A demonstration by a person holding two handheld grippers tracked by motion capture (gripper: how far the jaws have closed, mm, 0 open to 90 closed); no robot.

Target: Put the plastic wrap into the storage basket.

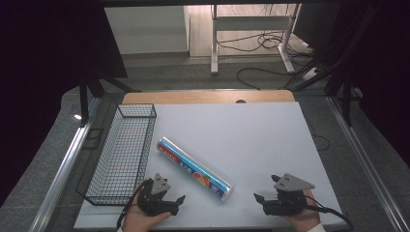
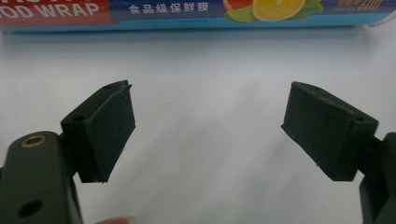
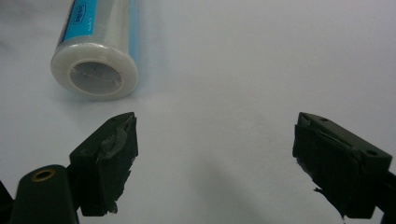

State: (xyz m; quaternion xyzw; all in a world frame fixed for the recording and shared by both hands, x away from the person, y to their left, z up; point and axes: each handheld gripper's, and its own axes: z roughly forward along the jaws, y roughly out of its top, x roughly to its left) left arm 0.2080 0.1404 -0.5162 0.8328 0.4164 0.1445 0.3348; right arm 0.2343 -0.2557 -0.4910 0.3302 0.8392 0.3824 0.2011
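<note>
1. We are holding the left gripper (image 1: 180, 199) low at the near edge of the table (image 1: 270, 130), its jaws spread wide and holding nothing, pointing toward the long side of the roll of food wrap (image 1: 194, 168) so that we are ready to take it across its width.
2. We are keeping the right gripper (image 1: 256, 197) at the near right, also wide apart and gripping nothing; in its own view the roll's open end (image 3: 95, 71) is lying ahead and to the left, which suits steadying that end.
3. The roll is lying on its side between and just beyond the two grippers, slanting from near right to far left, touching neither.
4. Farther left, the wire basket (image 1: 124, 153) is standing along the table's edge, probably the place the roll is meant for, though we cannot be sure.
</note>
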